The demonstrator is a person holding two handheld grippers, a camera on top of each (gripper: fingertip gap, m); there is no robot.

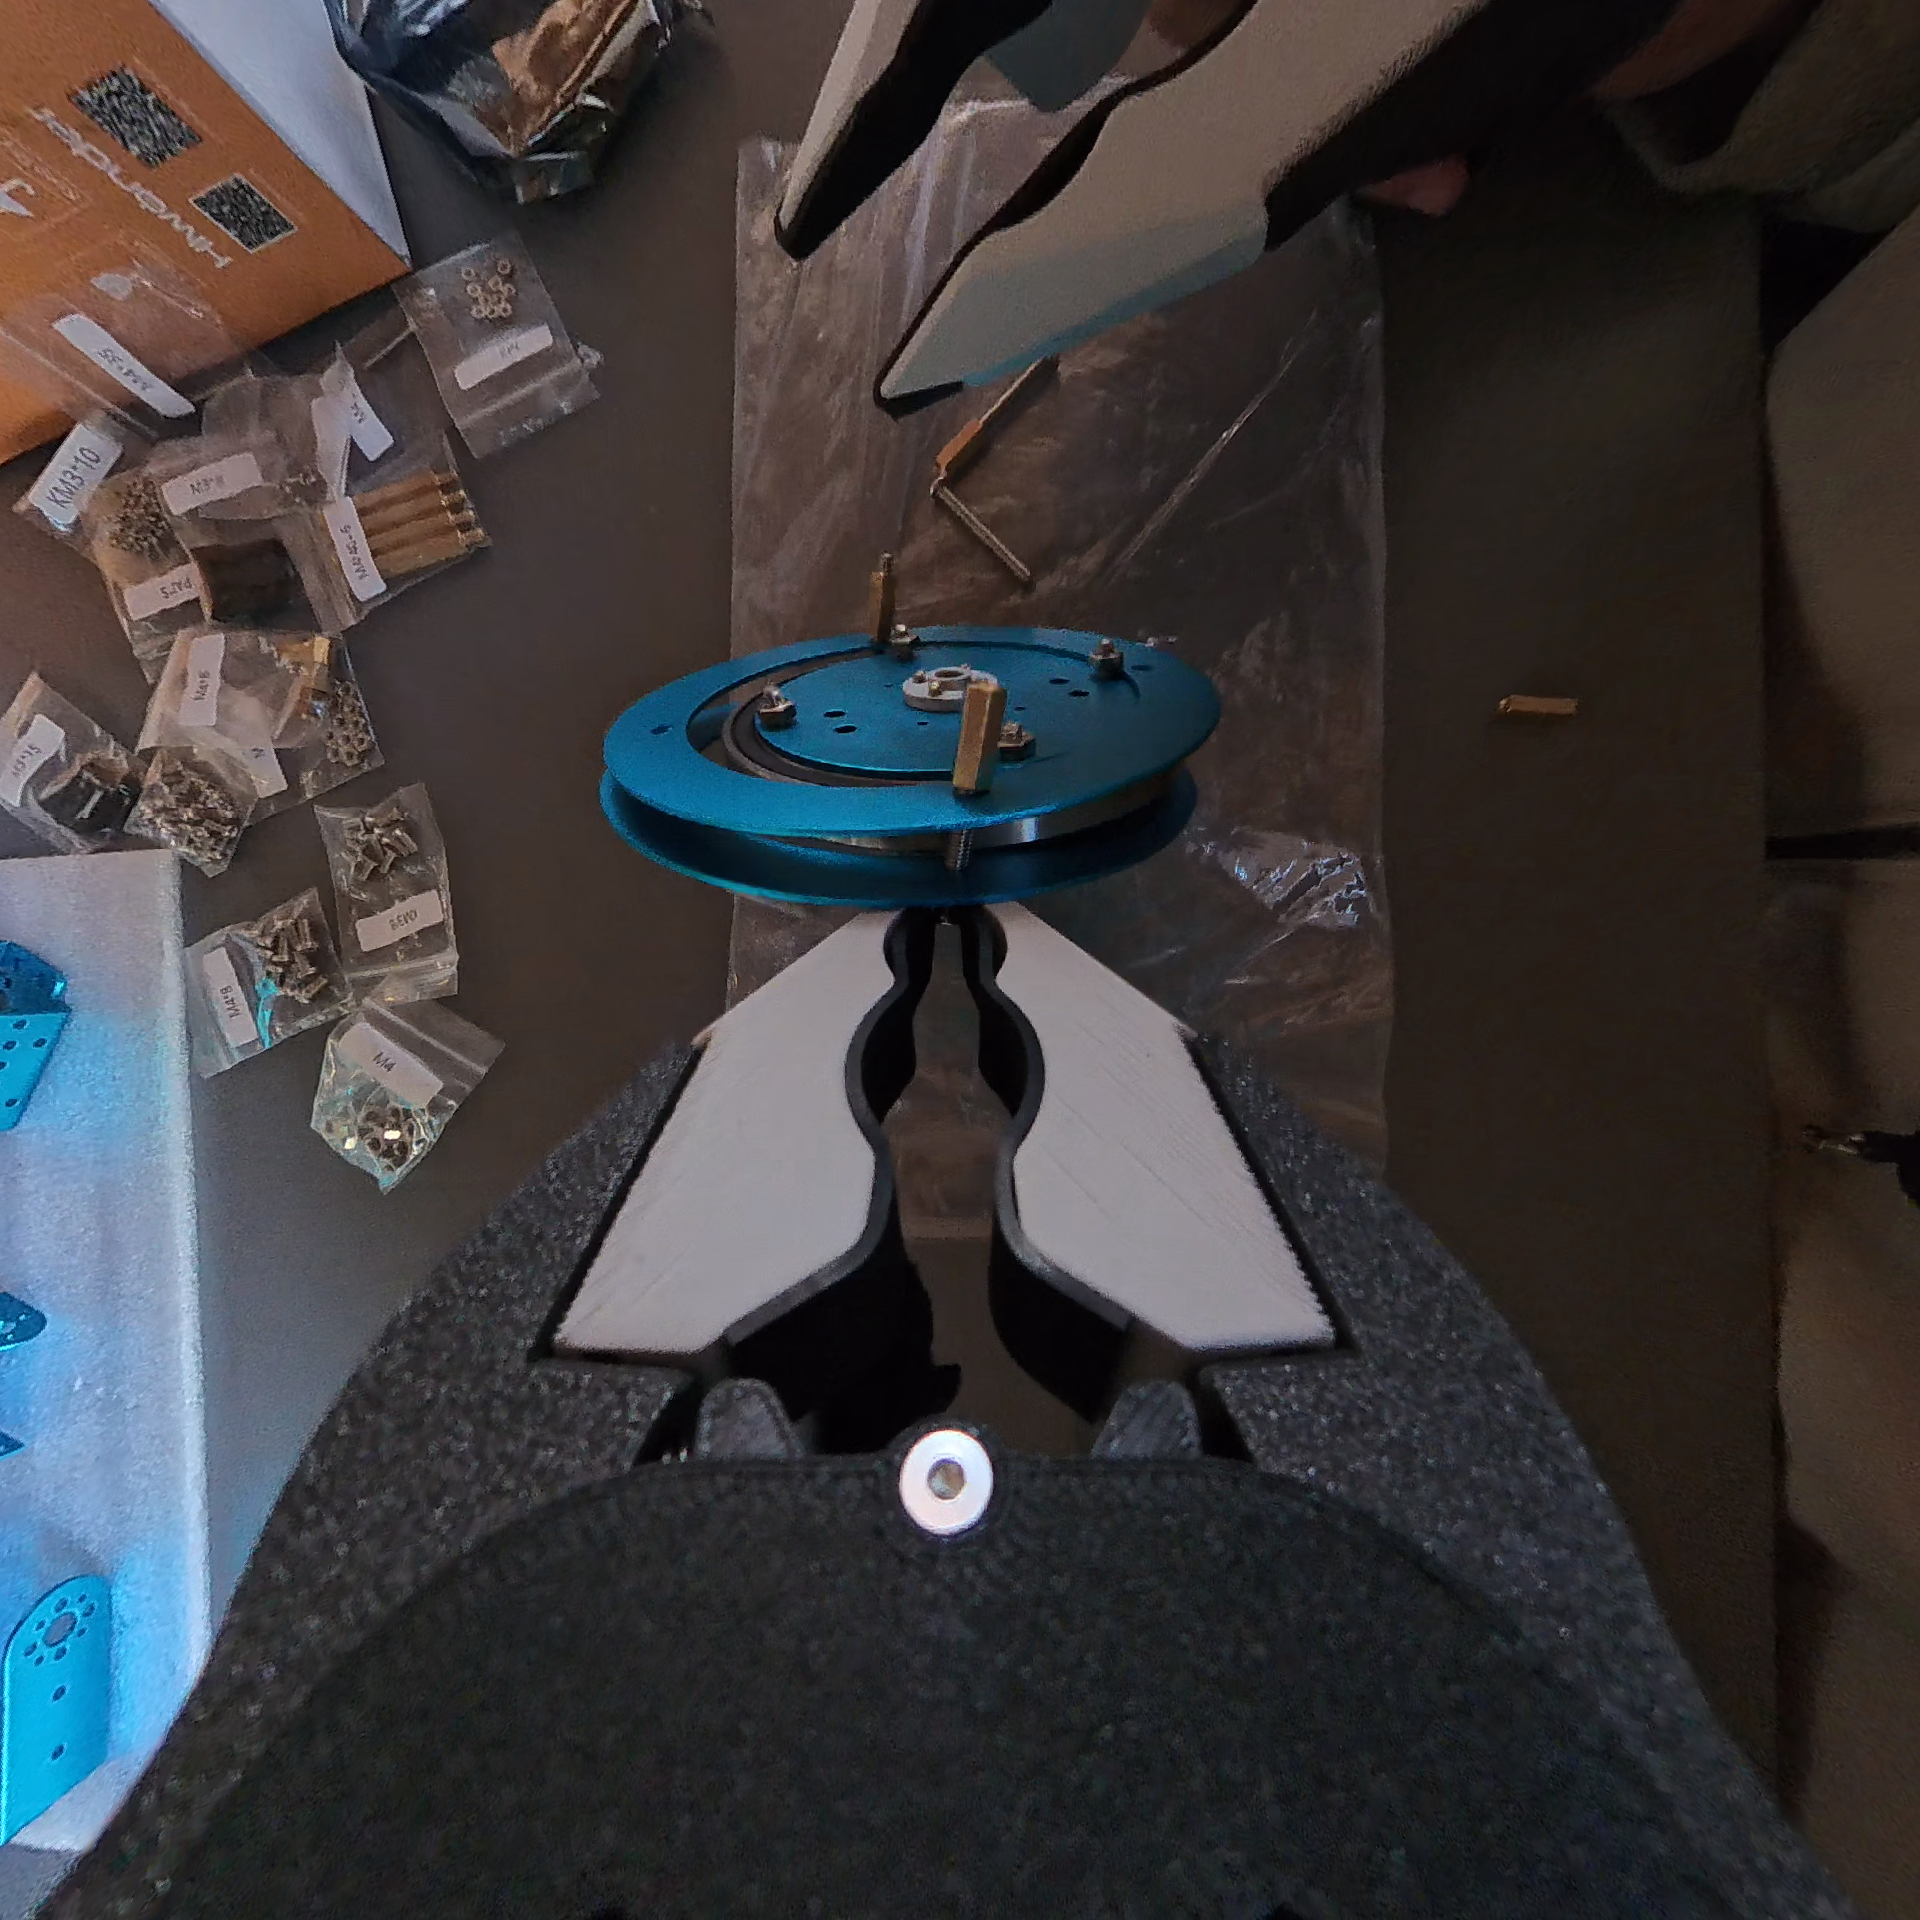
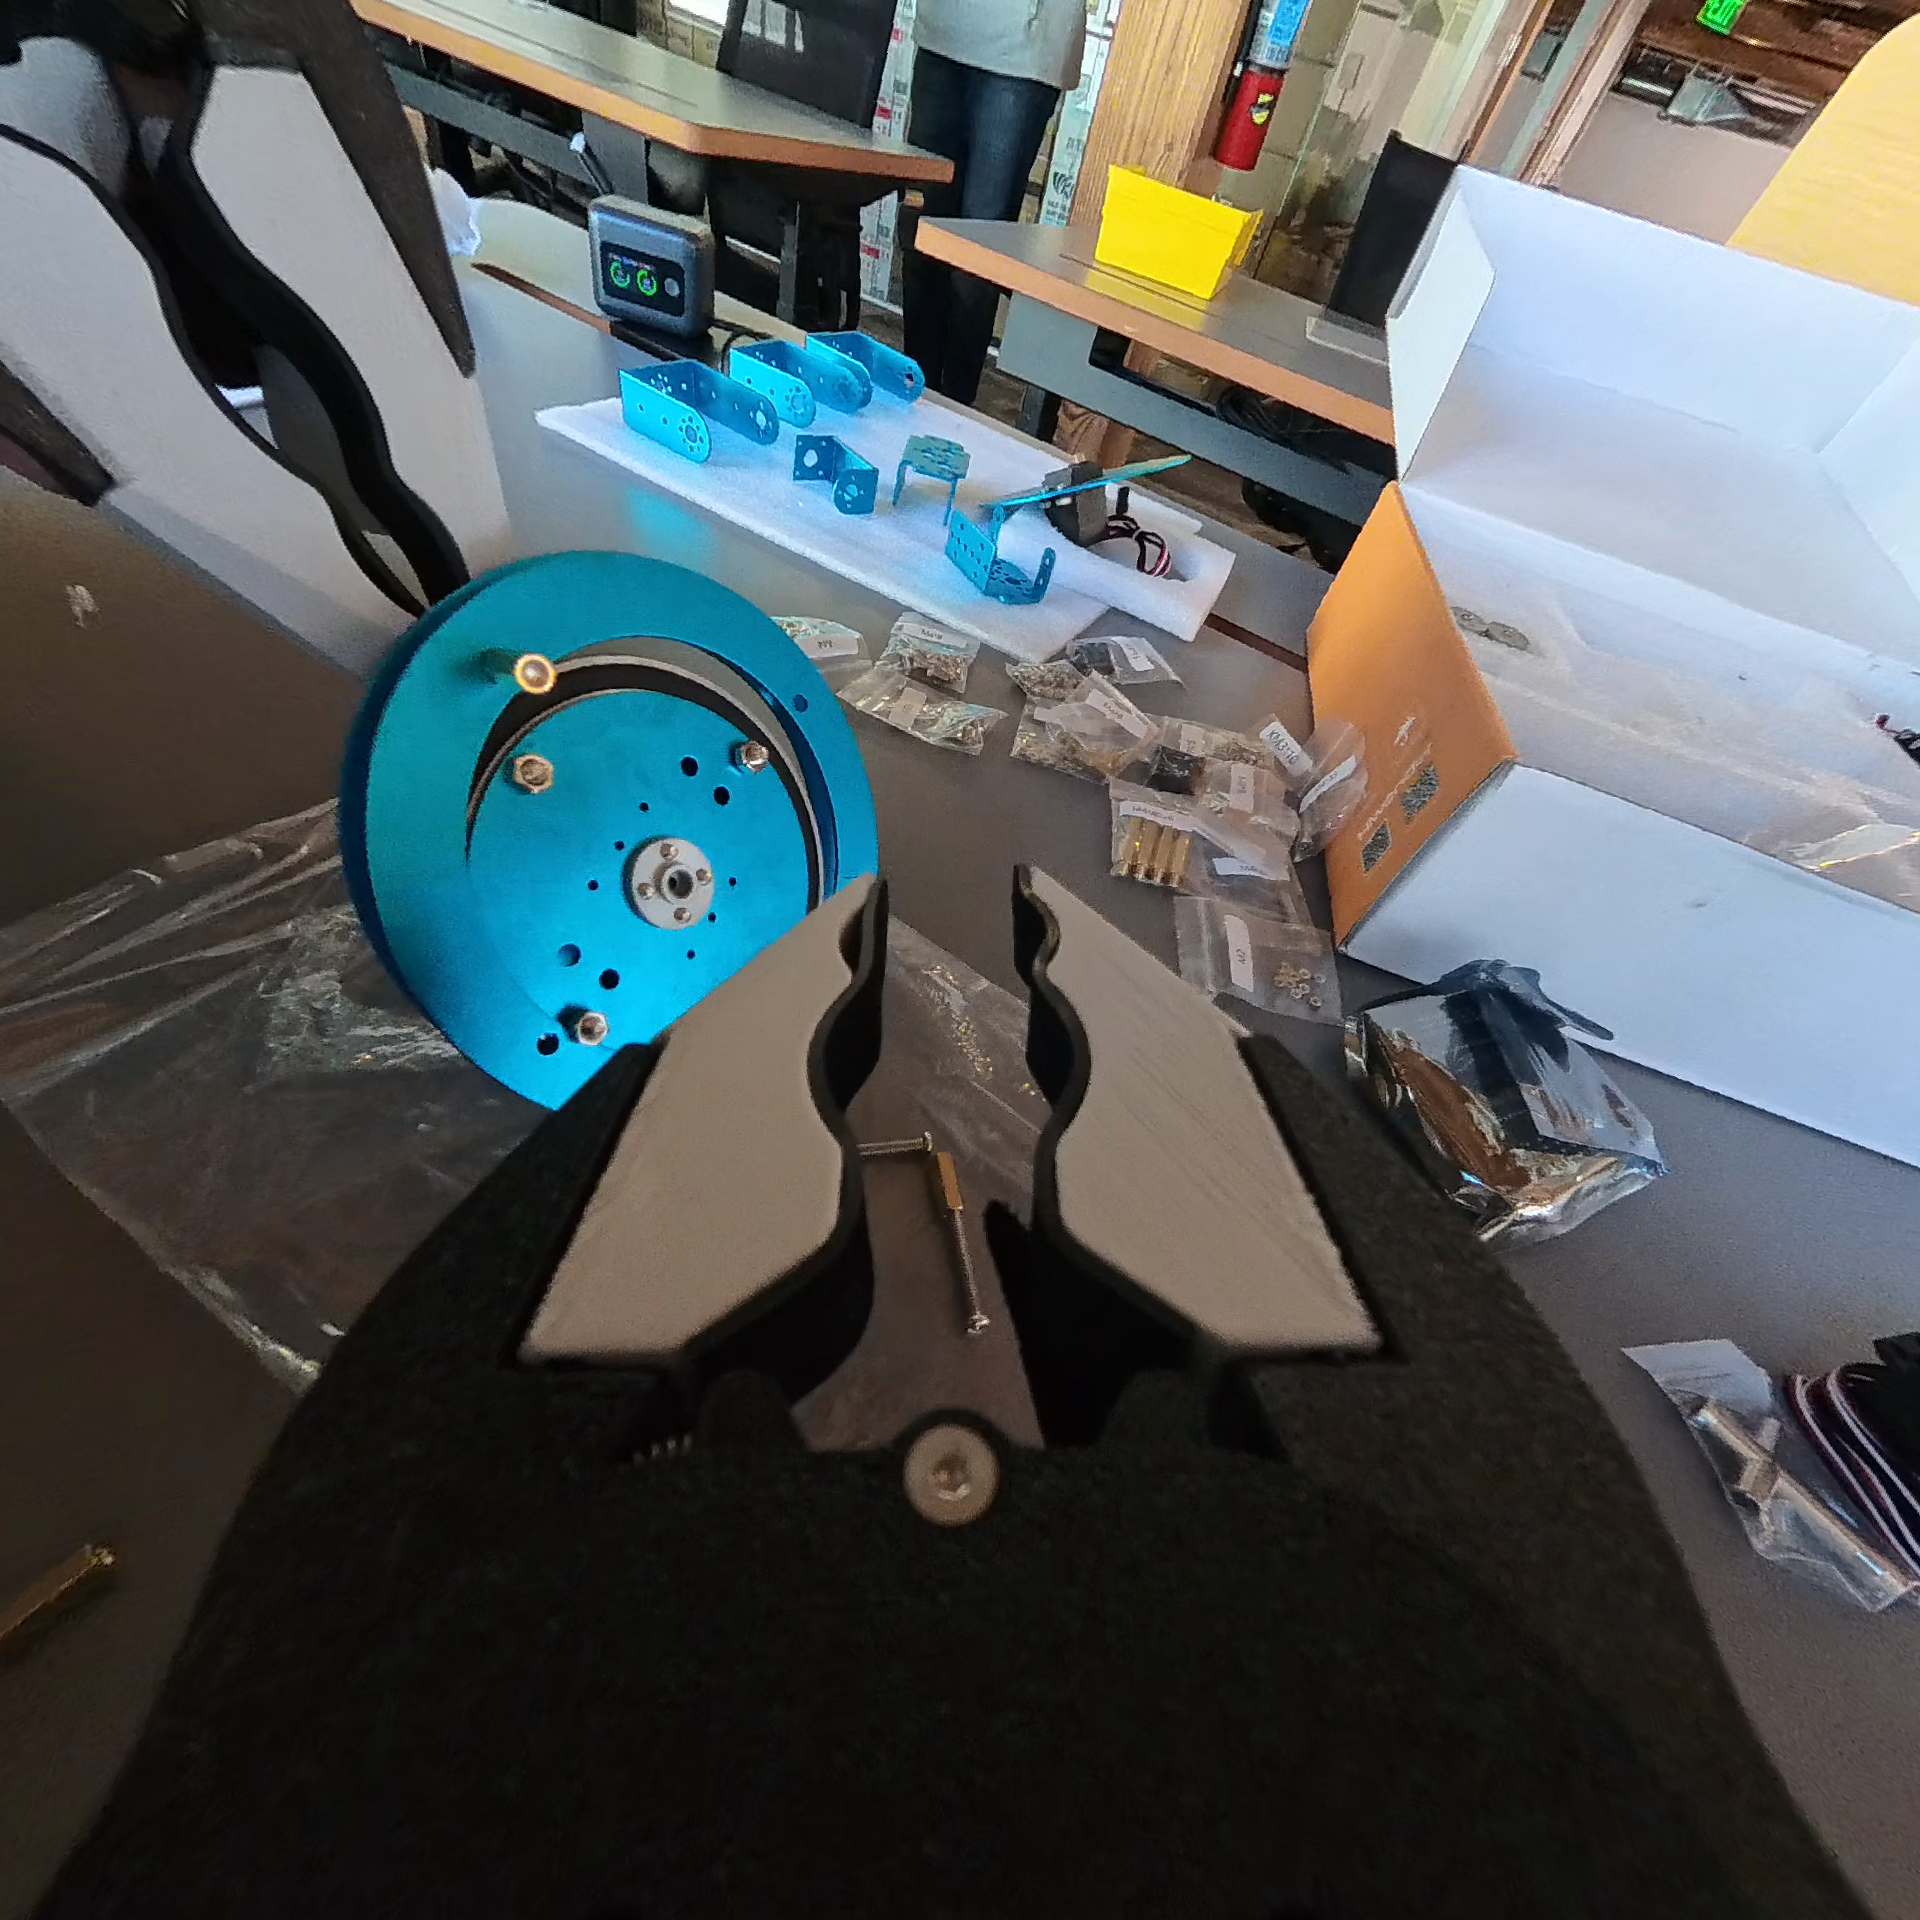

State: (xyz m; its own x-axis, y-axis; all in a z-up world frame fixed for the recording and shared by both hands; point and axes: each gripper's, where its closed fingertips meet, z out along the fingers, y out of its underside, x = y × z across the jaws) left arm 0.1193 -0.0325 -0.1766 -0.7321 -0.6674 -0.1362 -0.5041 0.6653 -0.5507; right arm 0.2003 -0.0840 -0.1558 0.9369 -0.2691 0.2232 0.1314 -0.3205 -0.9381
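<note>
Gripping blue disc (image 1: 904, 769) edge, left tool (image 1: 940, 935)

**Writing on bags, box and wall fittings**

The small clear hardware bags (image 1: 387, 883) beside the bench's foam sheet each carry a white sticker with a short printed size code. The orange box (image 1: 156, 208) bears a pale brand mark and two speckled square codes. Farther off, a grey device (image 2: 651, 265) shows a lit screen, a red fire extinguisher (image 2: 1244, 114) has a label too small to read, and a green lit sign (image 2: 1720, 12) hangs high.
</note>
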